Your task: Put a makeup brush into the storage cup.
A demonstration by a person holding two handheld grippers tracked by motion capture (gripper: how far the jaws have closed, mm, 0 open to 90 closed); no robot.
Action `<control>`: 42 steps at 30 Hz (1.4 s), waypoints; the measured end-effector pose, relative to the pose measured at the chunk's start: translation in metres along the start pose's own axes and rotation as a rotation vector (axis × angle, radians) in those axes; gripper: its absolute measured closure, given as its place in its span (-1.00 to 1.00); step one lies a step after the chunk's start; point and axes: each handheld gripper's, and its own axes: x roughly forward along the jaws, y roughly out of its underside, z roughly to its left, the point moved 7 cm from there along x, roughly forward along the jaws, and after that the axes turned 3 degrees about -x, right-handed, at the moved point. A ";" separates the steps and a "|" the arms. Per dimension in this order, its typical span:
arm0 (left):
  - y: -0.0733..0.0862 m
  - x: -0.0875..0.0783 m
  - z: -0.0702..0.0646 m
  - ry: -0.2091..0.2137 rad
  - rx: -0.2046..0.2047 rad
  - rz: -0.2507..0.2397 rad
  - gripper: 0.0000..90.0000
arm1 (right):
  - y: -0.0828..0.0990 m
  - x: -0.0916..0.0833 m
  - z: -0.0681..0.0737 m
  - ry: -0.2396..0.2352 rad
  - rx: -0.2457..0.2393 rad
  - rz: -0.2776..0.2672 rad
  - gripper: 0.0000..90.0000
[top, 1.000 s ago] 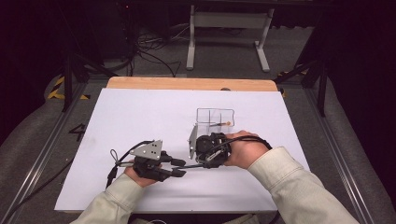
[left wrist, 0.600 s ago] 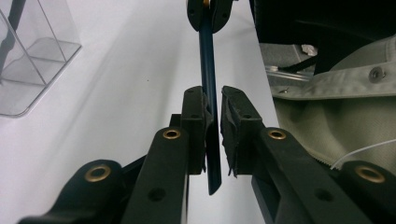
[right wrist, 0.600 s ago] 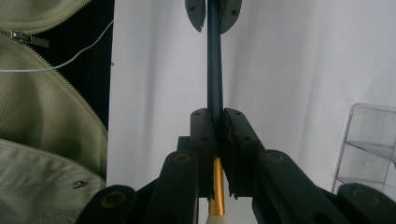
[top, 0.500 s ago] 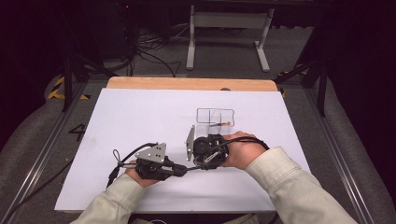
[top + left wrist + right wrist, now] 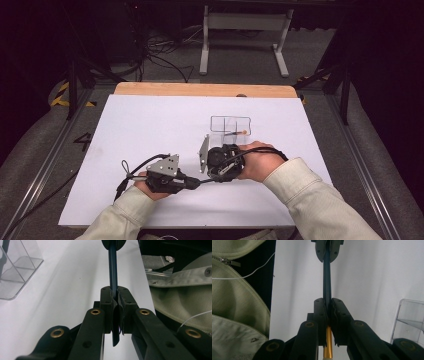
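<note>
Low over the white counter (image 5: 150, 125), near its front edge, a dark slim pen (image 5: 113, 270) is held level between the two grippers. One end is clamped by the left gripper (image 5: 191, 182), whose jaws have just been closing onto it. The other end, gold-tipped, is clamped in the right gripper (image 5: 212, 176). A clear plastic box (image 5: 230, 127) stands just behind.

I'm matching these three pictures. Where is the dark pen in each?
High view: dark pen level between the two grippers, near the table's front.
Left gripper view: centre, running up the picture.
Right gripper view: centre, gold end lowest.
Shared landmark: clear plastic box.
</note>
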 end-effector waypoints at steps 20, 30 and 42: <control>0.000 -0.002 -0.003 -0.012 0.044 0.024 0.89 | -0.001 0.002 0.003 -0.029 -0.006 -0.017 0.78; 0.000 -0.004 -0.003 -0.008 0.041 0.016 0.89 | 0.002 -0.010 0.000 0.038 0.059 -0.184 -0.03; 0.000 -0.005 -0.002 -0.013 0.036 -0.006 0.89 | 0.030 -0.030 0.000 0.146 0.196 -0.464 -0.33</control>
